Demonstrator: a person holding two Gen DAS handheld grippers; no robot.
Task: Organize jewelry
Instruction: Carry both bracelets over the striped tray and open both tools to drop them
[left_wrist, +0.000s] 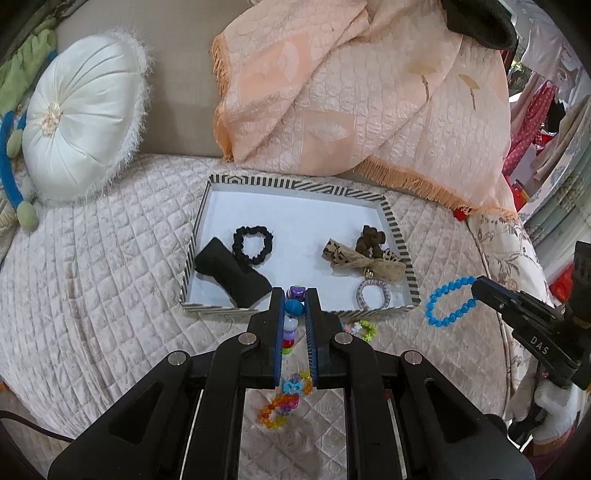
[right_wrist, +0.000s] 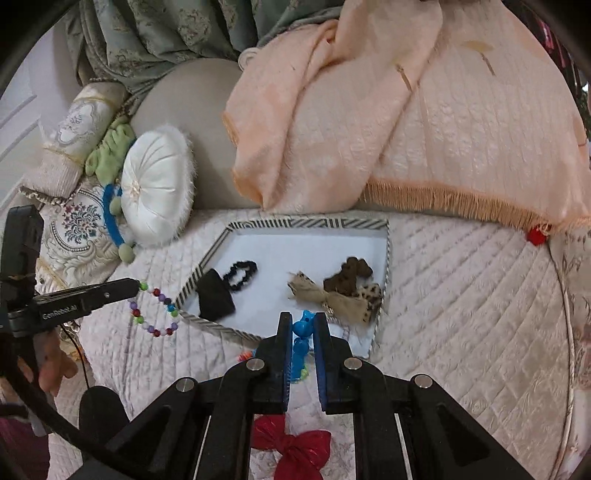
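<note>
1. Left claw (left_wrist: 294, 295) is clamped tight on a multicoloured bead bracelet (right_wrist: 155, 314), holding it clear of the quilted cover (left_wrist: 92, 295); in the right wrist view the loop dangles just left of the tray's near left corner
2. Right claw (right_wrist: 303, 321) is pinched on a blue bead bracelet (left_wrist: 448, 301), the beads squeezed between the blue pads (right_wrist: 287, 354); from the left wrist view the loop hangs in the air to the right of the tray, apart from it
3. The striped tray (left_wrist: 295, 182) sits on the quilted cover in front of both claws, its white floor facing up
4. Inside it, on the left: a black scrunchie (left_wrist: 253, 243) with a black fabric piece (left_wrist: 232, 275) just beside it toward the near left corner
5. On the right side of the tray: a brown scrunchie (left_wrist: 371, 238), a beige leopard-print bow (left_wrist: 364, 262) touching it, and a pale lilac hair tie (left_wrist: 375, 293) at the near right corner
6. Outside the tray, on the cover near its front wall: a small yellow-green bead bracelet (left_wrist: 364, 328) and an orange one (left_wrist: 277, 406) below the left claw
7. A red bow (right_wrist: 291, 445) lies on the cover under the right claw
8. Behind: a round white cushion (left_wrist: 81, 118) on the left, a peach fringed throw (left_wrist: 351, 92) draped behind the tray
</note>
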